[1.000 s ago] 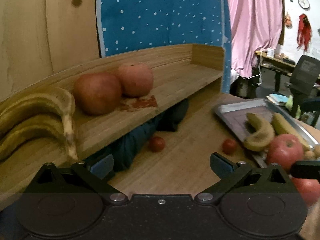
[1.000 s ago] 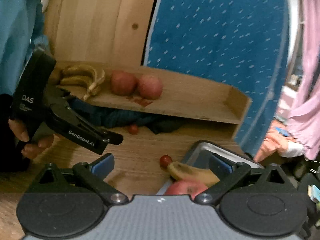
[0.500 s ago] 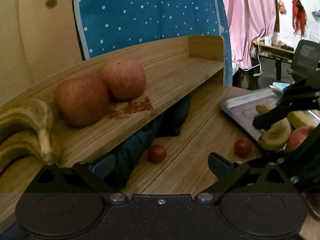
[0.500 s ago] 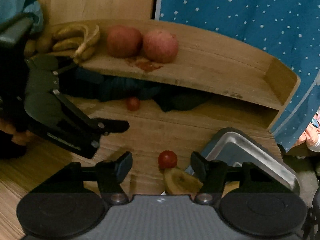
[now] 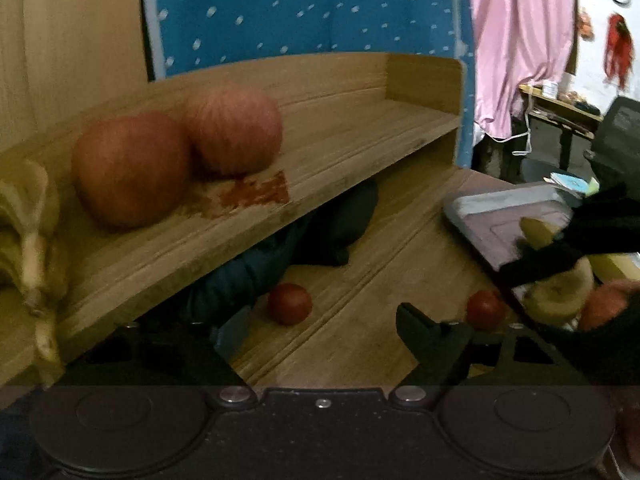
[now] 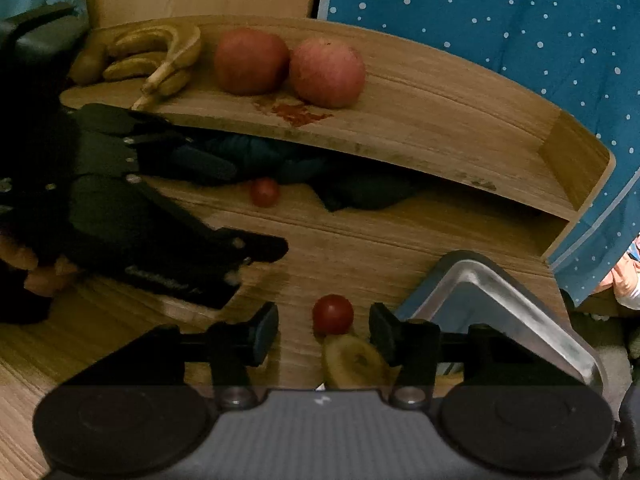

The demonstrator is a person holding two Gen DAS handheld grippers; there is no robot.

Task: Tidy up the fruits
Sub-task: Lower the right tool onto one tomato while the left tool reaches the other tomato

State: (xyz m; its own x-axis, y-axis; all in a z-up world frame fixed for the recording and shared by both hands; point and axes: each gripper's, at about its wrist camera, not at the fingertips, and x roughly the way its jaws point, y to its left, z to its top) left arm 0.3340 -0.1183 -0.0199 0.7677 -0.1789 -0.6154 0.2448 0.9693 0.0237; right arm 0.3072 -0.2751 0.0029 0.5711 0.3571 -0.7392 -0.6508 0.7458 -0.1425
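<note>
Wooden planks with a fine straight grain make up the bench (image 6: 360,248), dim under weak light. Nearest, the right claw (image 6: 324,328) has just been closing; its jaws stand partly apart, with a small round glossy tomato (image 6: 333,314) and the blunt end of a banana (image 6: 354,360) between them. The banana seems to rest against the right-hand pad, though I cannot tell if anything is gripped. Just right of that claw lies a metal tray (image 6: 500,292) with rounded corners. To its left the left claw (image 5: 320,332) has also been closing, its jaws still wide with nothing between them; a second tomato (image 5: 289,303) sits on the bench just ahead of it, beside a crumpled dark cloth (image 5: 328,232) under the shelf. Farther off, a curved wooden shelf (image 6: 440,128) carries two matte red apples (image 6: 288,64) touching each other, and a bunch of spotted bananas (image 6: 156,60) at their left. Behind hangs a blue dotted fabric (image 6: 500,20).
</note>
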